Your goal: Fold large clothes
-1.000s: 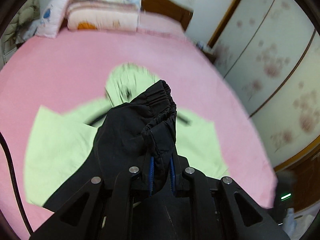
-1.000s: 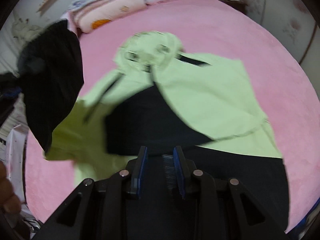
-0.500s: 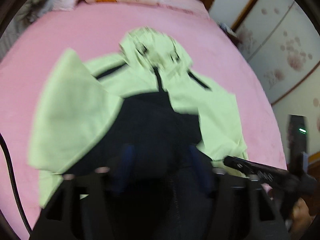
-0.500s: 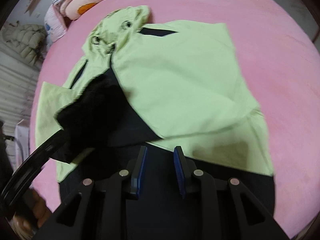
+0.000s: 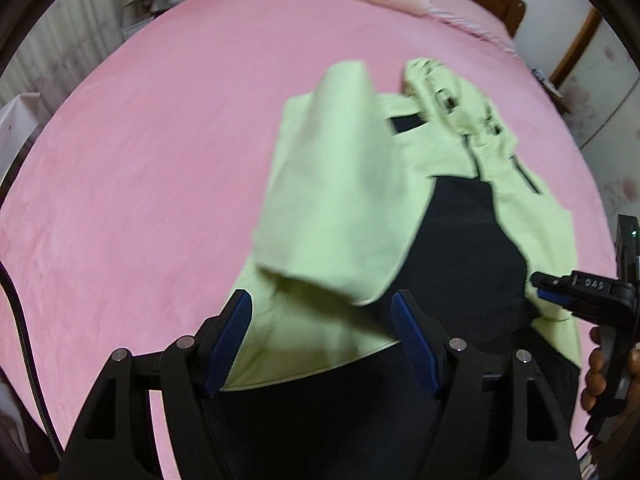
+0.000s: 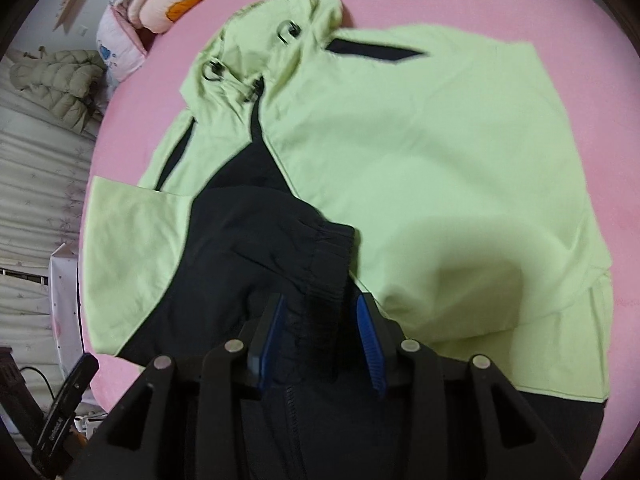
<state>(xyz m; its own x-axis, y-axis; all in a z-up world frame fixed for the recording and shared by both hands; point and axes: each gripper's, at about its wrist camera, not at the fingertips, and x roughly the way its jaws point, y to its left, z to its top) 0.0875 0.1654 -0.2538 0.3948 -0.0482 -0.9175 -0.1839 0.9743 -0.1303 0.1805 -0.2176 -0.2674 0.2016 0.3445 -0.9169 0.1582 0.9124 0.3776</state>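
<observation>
Pink bed (image 5: pixel 140 184); elastic cuff (image 6: pixel 328 256) right-view only.

The left gripper (image 5: pixel 322 340) hangs open above the green-and-black jacket (image 5: pixel 352 200) on the pink bed (image 5: pixel 160 160). At the right edge a hand (image 5: pixel 600 376) holds the right gripper (image 5: pixel 538 286).

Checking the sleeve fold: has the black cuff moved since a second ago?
Yes. The black cuff came out of the left tongs, raised toward the pillows, down onto the jacket's front.

One jacket (image 6: pixel 420 168), two grippers (image 5: pixel 322 340)
</observation>
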